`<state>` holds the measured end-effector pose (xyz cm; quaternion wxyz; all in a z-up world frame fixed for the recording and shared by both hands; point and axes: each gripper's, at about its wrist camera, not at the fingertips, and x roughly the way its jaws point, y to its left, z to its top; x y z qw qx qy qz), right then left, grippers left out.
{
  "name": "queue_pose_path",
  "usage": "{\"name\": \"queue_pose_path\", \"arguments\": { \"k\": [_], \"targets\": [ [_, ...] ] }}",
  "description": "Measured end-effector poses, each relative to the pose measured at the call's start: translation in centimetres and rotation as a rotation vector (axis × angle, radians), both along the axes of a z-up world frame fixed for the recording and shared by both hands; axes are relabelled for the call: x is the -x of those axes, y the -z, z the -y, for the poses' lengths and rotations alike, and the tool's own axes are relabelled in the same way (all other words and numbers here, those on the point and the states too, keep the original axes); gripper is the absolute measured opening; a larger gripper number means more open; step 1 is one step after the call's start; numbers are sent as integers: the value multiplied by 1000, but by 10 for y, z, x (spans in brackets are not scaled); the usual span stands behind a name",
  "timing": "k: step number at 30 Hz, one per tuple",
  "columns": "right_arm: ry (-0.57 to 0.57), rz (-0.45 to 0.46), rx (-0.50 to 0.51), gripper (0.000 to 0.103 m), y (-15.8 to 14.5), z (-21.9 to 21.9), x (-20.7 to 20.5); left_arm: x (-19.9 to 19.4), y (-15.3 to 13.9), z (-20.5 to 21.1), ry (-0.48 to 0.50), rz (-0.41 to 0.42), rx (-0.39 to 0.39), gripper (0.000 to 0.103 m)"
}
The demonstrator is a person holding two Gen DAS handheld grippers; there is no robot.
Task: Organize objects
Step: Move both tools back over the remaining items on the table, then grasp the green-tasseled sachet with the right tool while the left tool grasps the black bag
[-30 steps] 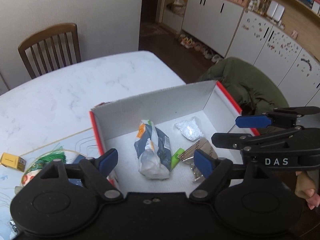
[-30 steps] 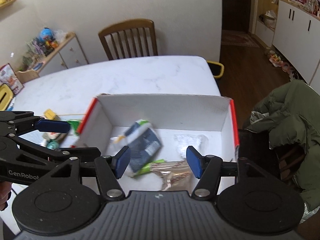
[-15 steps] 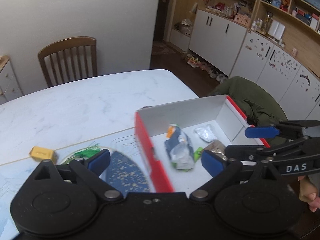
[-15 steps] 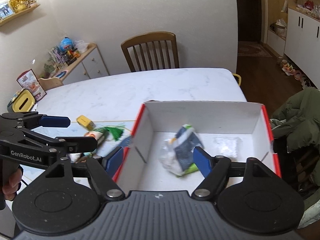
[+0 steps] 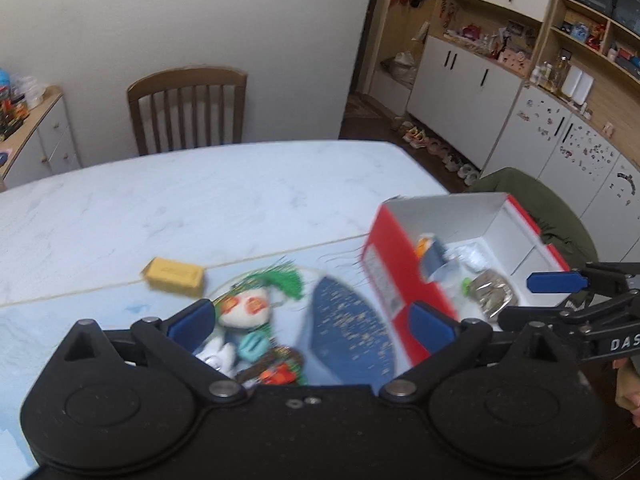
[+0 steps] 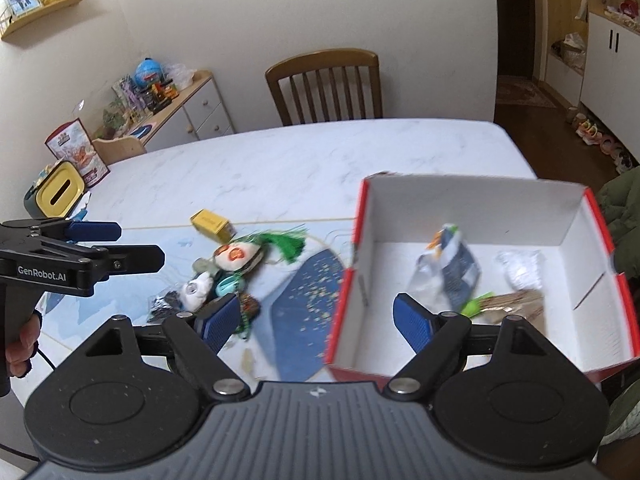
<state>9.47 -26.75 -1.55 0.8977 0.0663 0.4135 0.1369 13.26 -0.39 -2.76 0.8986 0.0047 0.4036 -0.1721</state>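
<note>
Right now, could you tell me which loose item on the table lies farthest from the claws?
The yellow box: it sits alone beyond the cluster, farther back than the green tassel.

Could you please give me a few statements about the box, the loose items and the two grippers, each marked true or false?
1. The red and white box already holds a blue and white packet. True.
2. The yellow box lies inside the red and white box. False: it lies on the table, left of the box.
3. The left gripper is shut on the green tassel. False: its jaws are open and empty, and the tassel lies on the table.
4. The right gripper is open and holds nothing. True.
5. A wooden chair stands at the table's far side. True.
</note>
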Motion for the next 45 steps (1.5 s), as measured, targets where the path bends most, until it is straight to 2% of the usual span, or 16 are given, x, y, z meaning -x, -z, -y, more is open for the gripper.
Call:
{"name": "queue_pose_path", "arguments": {
  "k": [7,12,22,28,35,45],
  "targets": [
    [-4,-29,1,84,11,-39,-3,1,25,-51,-48,-49,-10,102],
    [-5,-41,12,84,19,-64,-12,1,48,-86,-118,-101,-10,102],
    [-22,-72,64,84,38,-107,-40,3,90,-128,-194,-103,-54,103],
    [6,-103,97,84,53,-122,-68,2,105,-130,-163,-104,-62,103],
    [-9,-122,119,84,70,-147,-105,-6,118,-119,-163,-129,-8,103],
    [-30,-184,136,84,104,-170,-146,-14,136,-115,-154,-131,-20,103]
  ]
}}
